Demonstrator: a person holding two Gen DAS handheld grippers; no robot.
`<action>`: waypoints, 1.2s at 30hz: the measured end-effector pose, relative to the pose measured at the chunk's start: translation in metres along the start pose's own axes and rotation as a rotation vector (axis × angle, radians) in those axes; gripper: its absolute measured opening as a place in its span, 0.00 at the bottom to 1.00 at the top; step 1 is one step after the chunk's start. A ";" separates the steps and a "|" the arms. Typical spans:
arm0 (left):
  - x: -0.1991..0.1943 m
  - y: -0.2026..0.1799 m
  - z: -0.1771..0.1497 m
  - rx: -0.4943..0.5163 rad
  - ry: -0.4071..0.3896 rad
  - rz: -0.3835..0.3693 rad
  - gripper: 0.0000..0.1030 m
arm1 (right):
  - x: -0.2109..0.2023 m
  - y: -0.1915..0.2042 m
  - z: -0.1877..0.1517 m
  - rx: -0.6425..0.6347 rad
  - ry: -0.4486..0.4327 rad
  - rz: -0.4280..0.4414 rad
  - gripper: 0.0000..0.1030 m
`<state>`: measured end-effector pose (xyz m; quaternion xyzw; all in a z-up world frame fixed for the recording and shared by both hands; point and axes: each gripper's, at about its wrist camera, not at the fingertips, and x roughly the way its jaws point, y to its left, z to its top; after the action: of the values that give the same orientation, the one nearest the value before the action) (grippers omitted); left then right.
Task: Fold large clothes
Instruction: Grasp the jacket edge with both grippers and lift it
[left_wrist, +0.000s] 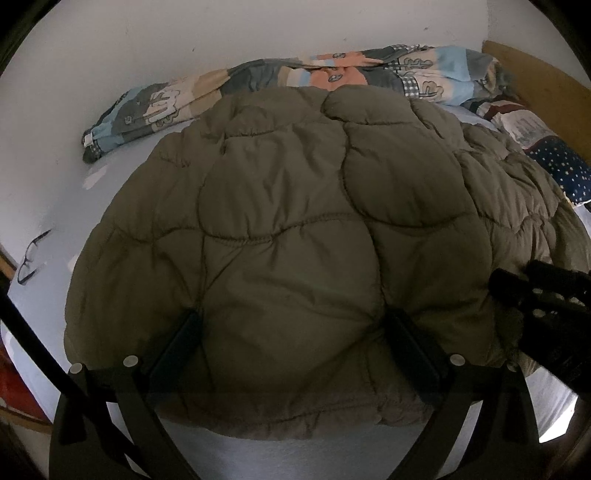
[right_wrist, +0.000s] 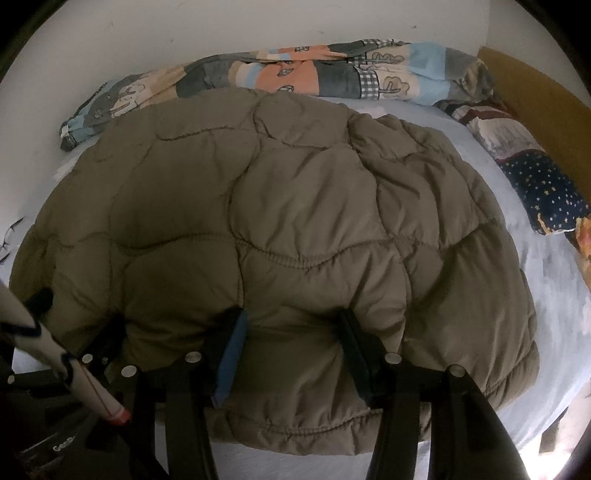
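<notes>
We see a large olive-brown quilted jacket (left_wrist: 295, 229) spread over a pale blue bed sheet (left_wrist: 48, 295), filling the centre of both views, its hem edge at the lower middle of each frame

In the left wrist view, our left gripper (left_wrist: 295, 343) sits at the bottom centre with its two dark fingers (left_wrist: 177, 343) set wide apart, both pressed down into the puffy fabric near the hem. A thick bulge of jacket swells up between them, so the tongs are spread, resting on the cloth rather than pinching it. At the right edge of this frame the black body of the other tool pokes in over the jacket

In the right wrist view, our right gripper (right_wrist: 291, 354) is at the lower middle of the frame, its fingers (right_wrist: 229, 354) likewise spread and sunk into the padding, with a mound of fabric between them; one finger carries a blue pad. At the lower left of this frame we see the left tool's black frame and a white tube with a red tip

Along the top of both frames a patterned duvet (left_wrist: 332, 74) lies bunched against the white wall (left_wrist: 184, 29). At the upper right a star-print pillow (right_wrist: 546, 195) sits beside a wooden headboard (right_wrist: 546, 96). A pair of glasses (left_wrist: 31, 258) lies on the sheet at the left edge of the left wrist view, well apart from the jacket
</notes>
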<state>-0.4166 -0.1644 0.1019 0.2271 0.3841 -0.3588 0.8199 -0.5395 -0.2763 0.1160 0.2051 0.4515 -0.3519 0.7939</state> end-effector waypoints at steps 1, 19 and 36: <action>-0.001 0.000 0.000 0.004 -0.005 0.002 0.98 | -0.001 -0.001 0.000 0.006 -0.002 0.007 0.54; -0.004 -0.004 -0.004 0.042 -0.036 0.027 0.98 | -0.035 -0.058 -0.002 0.199 -0.092 -0.039 0.55; -0.003 -0.004 -0.007 0.075 -0.047 0.034 0.98 | 0.002 -0.083 -0.006 0.238 0.045 -0.087 0.59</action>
<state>-0.4245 -0.1609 0.0998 0.2557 0.3471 -0.3644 0.8255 -0.6037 -0.3287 0.1104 0.2860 0.4325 -0.4324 0.7376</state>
